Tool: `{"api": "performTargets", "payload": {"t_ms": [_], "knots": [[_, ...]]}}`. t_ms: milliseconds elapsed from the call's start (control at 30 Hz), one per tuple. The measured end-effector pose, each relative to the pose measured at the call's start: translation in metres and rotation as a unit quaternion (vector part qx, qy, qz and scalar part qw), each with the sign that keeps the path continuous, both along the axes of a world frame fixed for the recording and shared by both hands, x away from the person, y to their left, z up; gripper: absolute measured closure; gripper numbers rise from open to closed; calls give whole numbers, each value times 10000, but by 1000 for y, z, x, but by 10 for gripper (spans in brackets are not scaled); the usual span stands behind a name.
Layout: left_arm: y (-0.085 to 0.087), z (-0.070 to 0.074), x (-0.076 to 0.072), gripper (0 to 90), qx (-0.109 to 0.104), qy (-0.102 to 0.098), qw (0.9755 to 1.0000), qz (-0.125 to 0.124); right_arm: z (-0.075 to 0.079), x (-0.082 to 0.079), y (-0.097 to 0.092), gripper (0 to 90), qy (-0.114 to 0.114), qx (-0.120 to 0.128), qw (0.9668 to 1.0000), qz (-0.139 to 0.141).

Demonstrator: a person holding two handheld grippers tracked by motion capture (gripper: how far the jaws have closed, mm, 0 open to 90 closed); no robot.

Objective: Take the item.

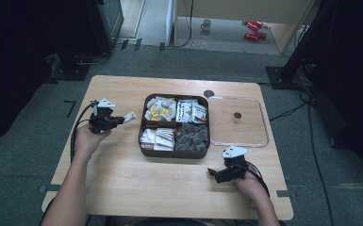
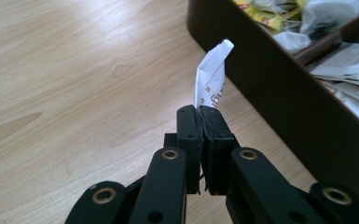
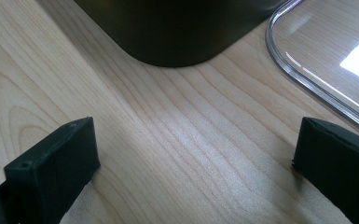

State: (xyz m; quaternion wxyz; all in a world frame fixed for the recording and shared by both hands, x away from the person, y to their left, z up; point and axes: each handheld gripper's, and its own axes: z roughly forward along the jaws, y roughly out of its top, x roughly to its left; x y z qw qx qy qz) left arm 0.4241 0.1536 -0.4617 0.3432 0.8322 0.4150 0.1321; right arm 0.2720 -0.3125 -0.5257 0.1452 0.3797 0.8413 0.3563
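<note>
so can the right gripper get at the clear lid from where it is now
Probably yes. The right gripper is open and holds nothing, resting on the table just in front of the clear lid, which lies flat beside the brown tray with bare wood between them.

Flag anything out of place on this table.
One white packet is outside the brown divided box, pinched in the left gripper just off its left side. The clear lid lies flat beside the box. Nothing looks spilled or damaged.

Tray (image 1: 144,147) mid-table (image 1: 122,179), lid (image 1: 264,136) right of it
</note>
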Motion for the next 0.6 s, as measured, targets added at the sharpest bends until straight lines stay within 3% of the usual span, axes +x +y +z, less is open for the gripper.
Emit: {"api": "performTargets", "payload": {"t_ms": [267,600], "knots": [[-5,-14,11,879,269,125,9995,74,0,-2,1,0,6,6,10000,-81],[-11,-28,17,862,213,346,9992,9,0,-4,1,0,3,3,10000,-86]]}}
